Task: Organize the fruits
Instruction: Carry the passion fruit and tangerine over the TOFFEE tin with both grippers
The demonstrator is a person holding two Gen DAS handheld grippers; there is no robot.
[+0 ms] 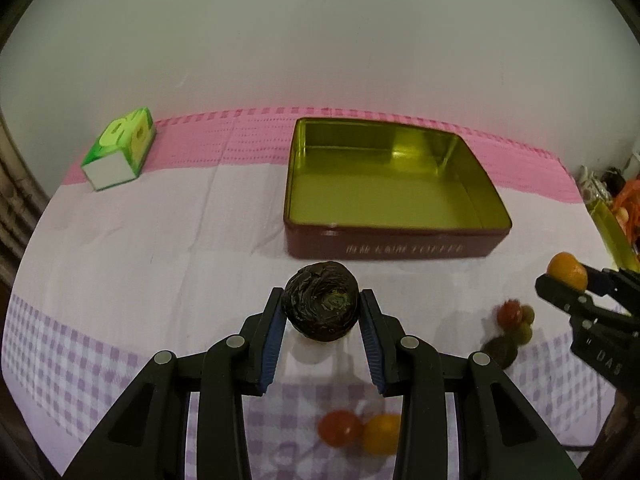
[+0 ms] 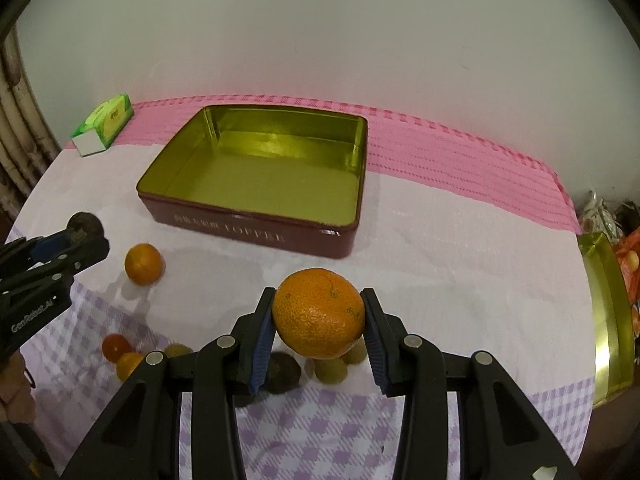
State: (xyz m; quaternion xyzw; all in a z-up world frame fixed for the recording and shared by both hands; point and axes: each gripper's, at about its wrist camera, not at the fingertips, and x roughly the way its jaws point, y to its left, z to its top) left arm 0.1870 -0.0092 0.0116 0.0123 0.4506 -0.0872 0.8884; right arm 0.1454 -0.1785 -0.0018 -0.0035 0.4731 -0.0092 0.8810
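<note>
Our left gripper [image 1: 322,312] clamps a wrinkled dark round fruit [image 1: 320,300]; our right gripper [image 2: 320,316] clamps a dimpled orange mandarin [image 2: 319,312]. Both hang above the checked cloth, short of the empty gold-lined maroon tin [image 2: 256,168]. We should clear its near wall, lower, then release apart.

A plain pale wall [image 2: 320,40] fills the space beyond the fingertips, evenly lit. Below and ahead of the fingers a table carries a cloth [image 1: 180,240]: white in the middle, a pink band [image 2: 460,152] along the far edge by the wall, lilac checks on the near part under the fingers. Far to the right of the fingers, past the table's edge, lies blurred clutter [image 2: 616,216].
</note>
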